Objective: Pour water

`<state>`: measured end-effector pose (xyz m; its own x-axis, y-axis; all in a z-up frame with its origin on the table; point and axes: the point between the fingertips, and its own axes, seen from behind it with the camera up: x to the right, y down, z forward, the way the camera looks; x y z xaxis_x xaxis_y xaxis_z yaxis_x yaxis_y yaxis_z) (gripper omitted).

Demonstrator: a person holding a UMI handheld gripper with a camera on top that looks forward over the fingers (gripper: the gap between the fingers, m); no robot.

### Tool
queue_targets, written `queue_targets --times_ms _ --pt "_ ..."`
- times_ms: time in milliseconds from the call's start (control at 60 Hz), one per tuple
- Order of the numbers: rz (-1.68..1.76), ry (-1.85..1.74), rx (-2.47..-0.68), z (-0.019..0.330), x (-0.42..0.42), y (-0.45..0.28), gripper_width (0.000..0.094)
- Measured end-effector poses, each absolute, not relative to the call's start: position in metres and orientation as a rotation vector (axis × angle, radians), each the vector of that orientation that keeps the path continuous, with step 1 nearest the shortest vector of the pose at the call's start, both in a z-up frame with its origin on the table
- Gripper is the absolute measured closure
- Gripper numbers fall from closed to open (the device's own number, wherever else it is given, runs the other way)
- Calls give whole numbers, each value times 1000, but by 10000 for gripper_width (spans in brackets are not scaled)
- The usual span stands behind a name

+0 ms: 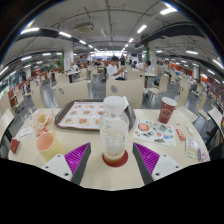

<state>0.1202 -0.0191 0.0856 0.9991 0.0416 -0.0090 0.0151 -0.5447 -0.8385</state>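
Observation:
A clear glass cup (114, 138) stands on a round red coaster (115, 158) on the beige table (90, 170), just ahead of my fingers and centred between them. A clear plastic pitcher or cup (117, 106) stands right behind it. My gripper (113, 160) is open; the purple pads (78, 156) sit wide apart at either side of the coaster and touch nothing. A little pale liquid shows at the bottom of the glass.
A tray (70, 124) with a printed paper liner lies beyond to the left. An orange drink cup (44, 143) stands at the left, a red paper cup (167, 108) at the right, with leaflets (153, 130) beside it. Tables, chairs and people fill the hall behind.

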Motion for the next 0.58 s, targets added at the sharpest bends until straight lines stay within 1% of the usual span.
queue_targets --times_ms 183,317,583 --pt "19 -23 -2201 128 96 -104 89" --pt "-23 5 -2205 150 88 -146 87" --pt "-68 -9 -2192 168 75 -180 92"
